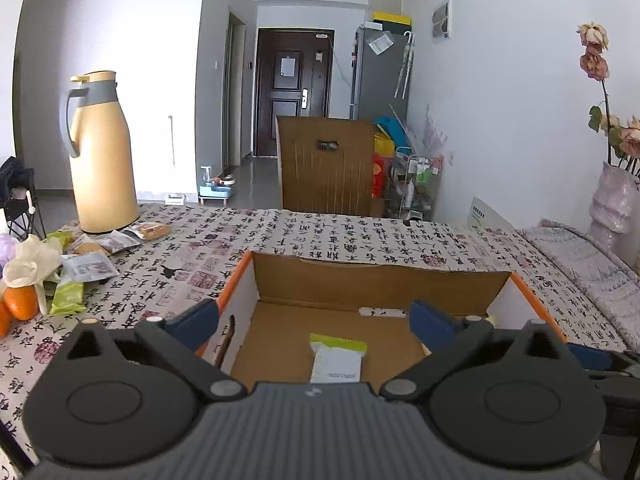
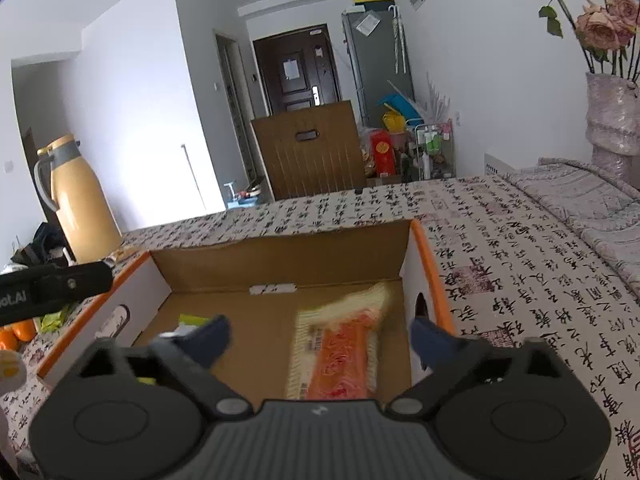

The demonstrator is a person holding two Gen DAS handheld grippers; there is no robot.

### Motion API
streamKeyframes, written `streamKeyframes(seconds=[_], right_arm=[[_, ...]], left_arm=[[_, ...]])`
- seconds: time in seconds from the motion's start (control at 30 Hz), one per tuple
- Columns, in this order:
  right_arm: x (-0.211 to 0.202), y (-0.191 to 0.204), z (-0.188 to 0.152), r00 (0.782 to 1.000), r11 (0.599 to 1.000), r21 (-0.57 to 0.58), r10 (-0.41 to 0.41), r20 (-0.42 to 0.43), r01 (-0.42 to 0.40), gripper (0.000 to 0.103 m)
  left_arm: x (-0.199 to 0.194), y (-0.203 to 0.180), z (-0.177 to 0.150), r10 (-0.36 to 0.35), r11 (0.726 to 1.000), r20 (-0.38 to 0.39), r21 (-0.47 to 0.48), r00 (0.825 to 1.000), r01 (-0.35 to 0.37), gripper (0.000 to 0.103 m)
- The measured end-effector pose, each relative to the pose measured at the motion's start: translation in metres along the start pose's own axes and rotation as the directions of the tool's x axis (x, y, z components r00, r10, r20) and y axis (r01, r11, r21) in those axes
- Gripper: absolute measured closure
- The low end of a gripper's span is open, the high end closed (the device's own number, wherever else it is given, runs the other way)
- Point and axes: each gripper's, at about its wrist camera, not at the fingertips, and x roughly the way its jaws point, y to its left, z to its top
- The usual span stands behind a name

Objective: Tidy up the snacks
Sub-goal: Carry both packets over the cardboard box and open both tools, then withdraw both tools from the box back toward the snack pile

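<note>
Cardboard box [image 1: 376, 280] holds a green snack packet [image 1: 338, 358] and orange packet [image 2: 340, 356]; both hand-held grippers, left [image 1: 316, 324] and right [image 2: 320, 338], gape wide, empty.

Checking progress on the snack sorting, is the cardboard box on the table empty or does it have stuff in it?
Not empty. The open cardboard box holds two snack packets on its floor: a green-and-white packet and an orange-and-cream packet.

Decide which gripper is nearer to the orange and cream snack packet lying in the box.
Right. The right gripper hangs open directly above the orange and cream packet. The left gripper is open over the green and white packet, at the box's other side.
</note>
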Motion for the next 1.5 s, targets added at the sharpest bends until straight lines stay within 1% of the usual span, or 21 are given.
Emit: streamKeyframes(seconds=[0.17,0.37,0.7,0.83,1.0,1.1,1.33,1.5], right_arm=[[-0.008,-0.002,0.004,1.0,1.0,0.002,-0.011,0.029,0.011,0.0],[-0.025,-0.003,0.012,0.997,0.999,-0.005,-0.039,0.062,0.039,0.0],[-0.072,0.008,0.006,0.994,0.998,-0.04,-0.049,0.093,0.053,0.0],[-0.093,0.014,-0.005,0.994,0.997,-0.052,-0.046,0.094,0.051,0.0],[-0.11,0.018,-0.023,0.996,0.997,-0.062,-0.044,0.075,0.049,0.0],[-0.117,0.019,-0.035,0.998,0.998,-0.058,-0.035,0.05,0.038,0.0],[-0.131,0.021,-0.067,0.999,0.998,-0.055,-0.039,0.001,0.039,0.0],[-0.14,0.02,-0.093,0.998,0.998,-0.054,-0.042,-0.041,0.039,0.0]], left_arm=[[-0.006,-0.001,0.005,0.005,1.0,0.0,-0.005,1.0,-0.005,0.0],[-0.023,-0.002,0.011,0.012,1.0,0.01,-0.002,1.0,-0.012,0.0],[-0.071,0.003,0.009,0.003,1.0,0.039,0.006,0.999,-0.004,0.0],[-0.089,0.009,0.002,-0.001,1.0,0.048,0.003,0.999,0.001,0.0],[-0.107,0.017,-0.011,-0.013,1.0,0.037,-0.004,0.999,0.013,0.0],[-0.115,0.022,-0.022,-0.019,1.0,0.028,-0.001,0.999,0.019,0.0],[-0.124,0.039,-0.048,-0.023,1.0,-0.012,-0.012,1.0,0.022,0.0],[-0.134,0.046,-0.067,-0.033,0.999,-0.036,-0.003,0.999,0.033,0.0]])
